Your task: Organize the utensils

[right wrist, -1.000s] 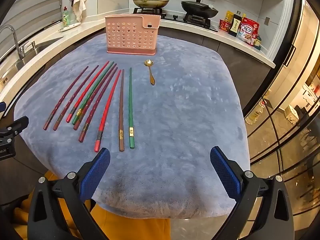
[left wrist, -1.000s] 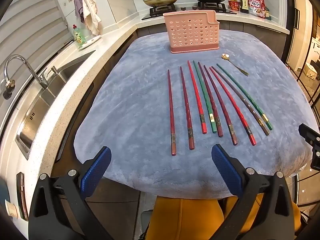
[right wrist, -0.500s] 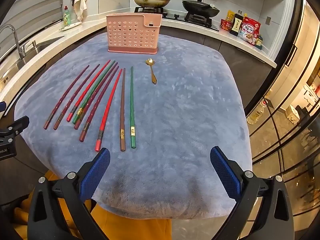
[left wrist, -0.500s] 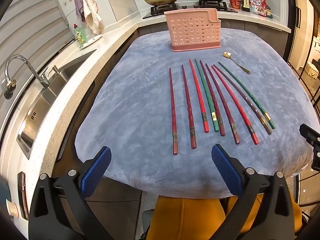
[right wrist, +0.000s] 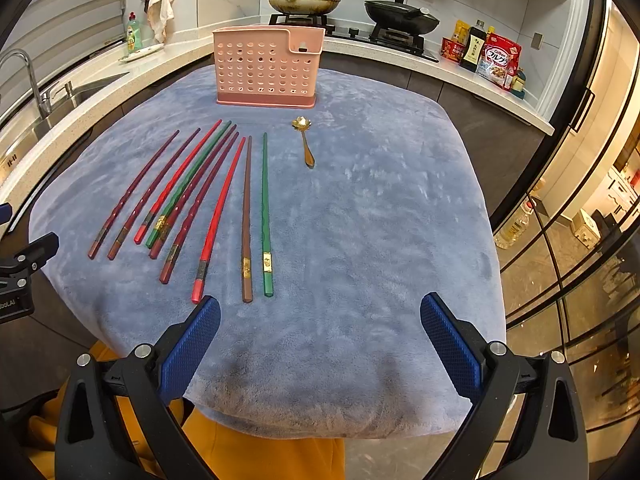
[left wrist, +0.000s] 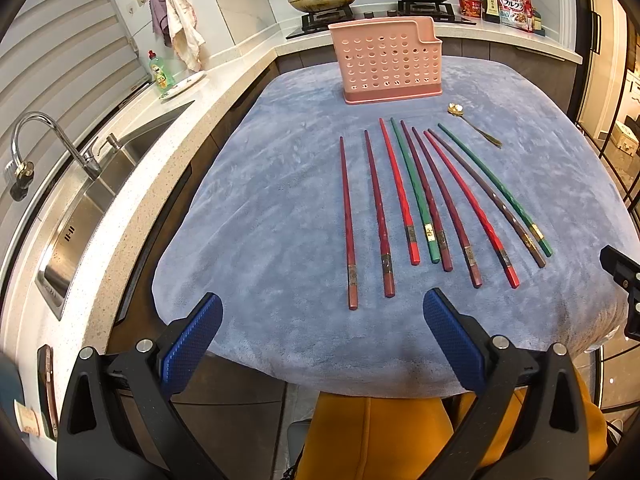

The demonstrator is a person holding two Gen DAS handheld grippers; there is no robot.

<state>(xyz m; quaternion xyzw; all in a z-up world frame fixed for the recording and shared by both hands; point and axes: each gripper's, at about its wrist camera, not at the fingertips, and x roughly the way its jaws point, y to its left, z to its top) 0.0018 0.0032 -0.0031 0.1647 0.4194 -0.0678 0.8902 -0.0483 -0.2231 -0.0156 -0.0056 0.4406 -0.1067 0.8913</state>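
Left tool (left wrist: 322, 332) and right tool (right wrist: 320, 332) both spread wide, empty; chopsticks (right wrist: 208, 200) mid-frame, pink holder (right wrist: 267, 68) above.

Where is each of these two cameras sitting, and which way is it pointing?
Left wrist: sits on the left gripper, looking forward over the blue cloth at the chopsticks; its open blue fingers and the person's yellow clothing show.
Right wrist: sits on the right gripper, further right, facing the same way; its open fingers show.
Both share the pink holder, gold spoon and stove pans.
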